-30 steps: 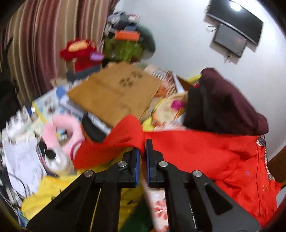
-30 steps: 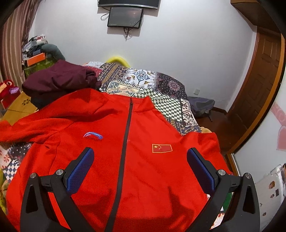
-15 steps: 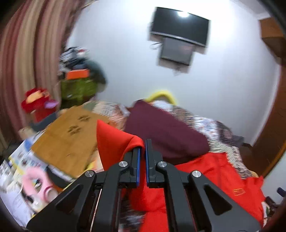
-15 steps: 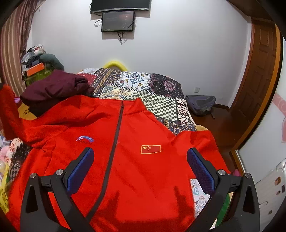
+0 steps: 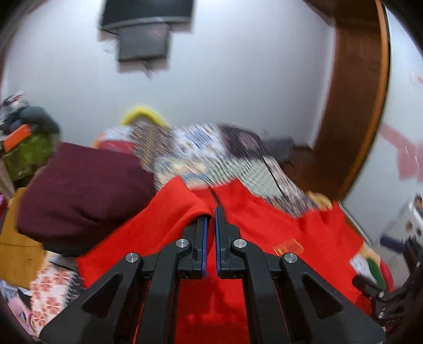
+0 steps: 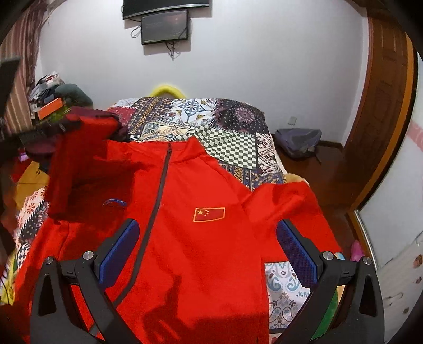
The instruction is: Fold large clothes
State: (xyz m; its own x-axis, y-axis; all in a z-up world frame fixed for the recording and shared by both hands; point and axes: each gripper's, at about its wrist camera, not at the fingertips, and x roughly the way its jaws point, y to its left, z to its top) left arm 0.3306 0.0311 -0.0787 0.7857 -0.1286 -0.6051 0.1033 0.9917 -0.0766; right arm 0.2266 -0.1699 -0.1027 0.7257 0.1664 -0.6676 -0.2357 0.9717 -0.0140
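A red zip jacket (image 6: 201,238) with a small flag patch lies front up on the patchwork bed cover (image 6: 232,137). My left gripper (image 5: 210,214) is shut on the end of its left sleeve (image 5: 185,201), lifted over the jacket's body. From the right wrist view that raised sleeve (image 6: 79,158) hangs folded above the jacket's left chest, with the left gripper dark and blurred at the far left edge. My right gripper (image 6: 207,238) hovers open over the jacket's lower front, nothing between its blue pads (image 6: 296,254). The other sleeve (image 6: 285,201) lies spread to the right.
A dark maroon garment (image 5: 79,190) is heaped at the bed's left, beside a cluttered pile (image 6: 53,98). A grey bag (image 6: 298,140) sits on the floor by the wooden door (image 6: 383,119). Two screens (image 6: 164,25) hang on the white wall.
My left gripper swung the held sleeve from the left clutter up and across toward the jacket's middle. The right gripper drifted slightly and stayed open.
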